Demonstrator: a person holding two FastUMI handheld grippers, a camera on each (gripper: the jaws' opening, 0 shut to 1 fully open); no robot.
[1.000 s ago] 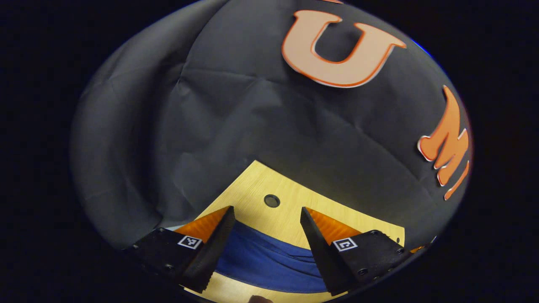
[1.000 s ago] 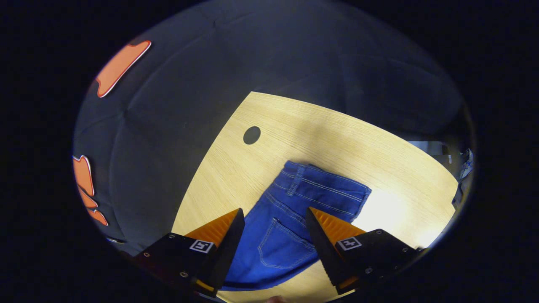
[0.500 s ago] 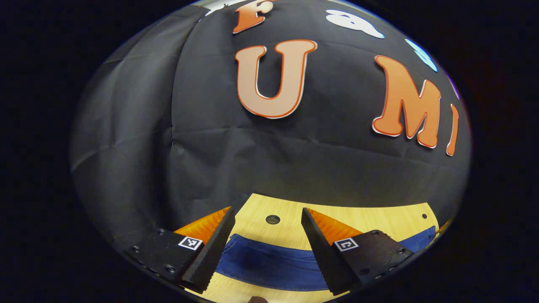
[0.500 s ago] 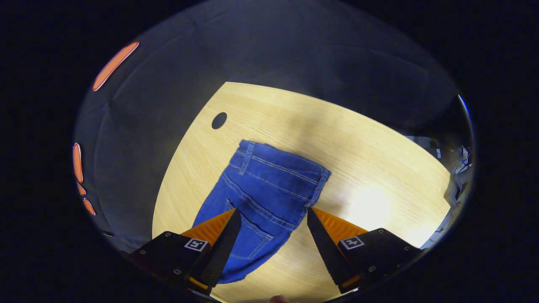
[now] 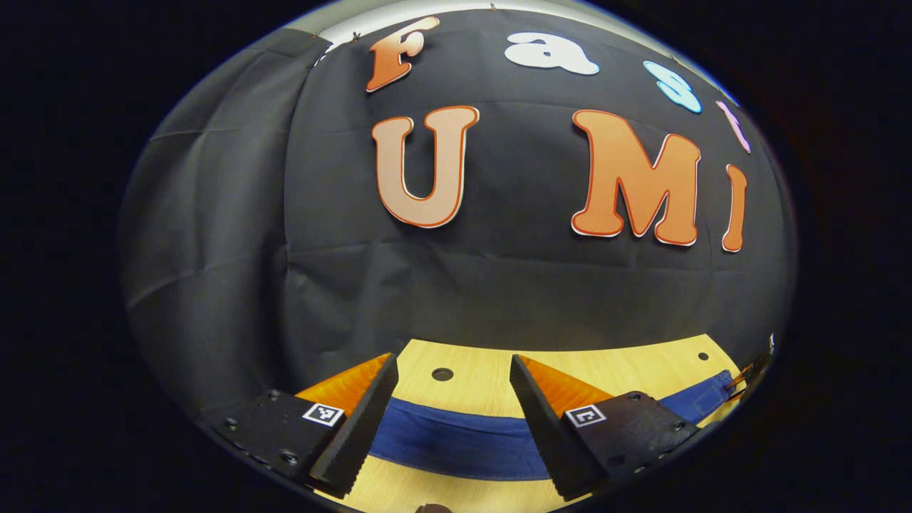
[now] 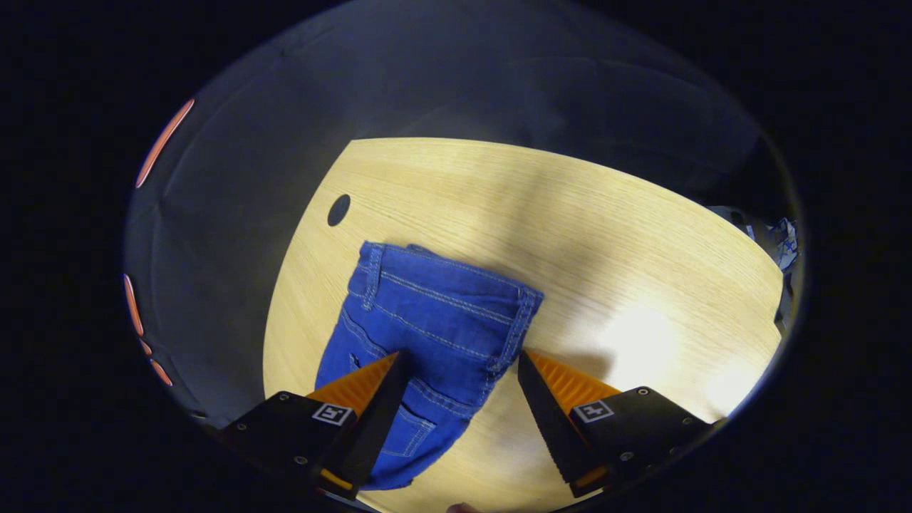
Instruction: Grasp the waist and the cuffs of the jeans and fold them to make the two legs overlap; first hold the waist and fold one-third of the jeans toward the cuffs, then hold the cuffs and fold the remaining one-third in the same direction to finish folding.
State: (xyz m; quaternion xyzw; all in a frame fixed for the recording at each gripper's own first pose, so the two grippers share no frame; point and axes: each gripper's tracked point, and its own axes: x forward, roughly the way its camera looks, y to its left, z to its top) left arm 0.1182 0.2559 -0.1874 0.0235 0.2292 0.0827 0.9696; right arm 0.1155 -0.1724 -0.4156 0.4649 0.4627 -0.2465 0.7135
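Observation:
Blue jeans lie flat on the wooden table. In the right gripper view the waistband with a belt loop is at the far end, and a back pocket lies near my fingers. My right gripper is open, hovering over the waist part with the cloth's right edge between the fingers. In the left gripper view a band of the jeans runs across the table beneath my open left gripper, which holds nothing. Its far end reaches the right.
The table has a round cable hole near its back edge and a smaller hole to the right. The same kind of hole lies beyond the waistband. Black cloth walls close in behind the table.
The left gripper has tilted up and turned, so more wall and less table show. The right gripper has shifted so the waist sits more to the left and closer. Both stayed open.

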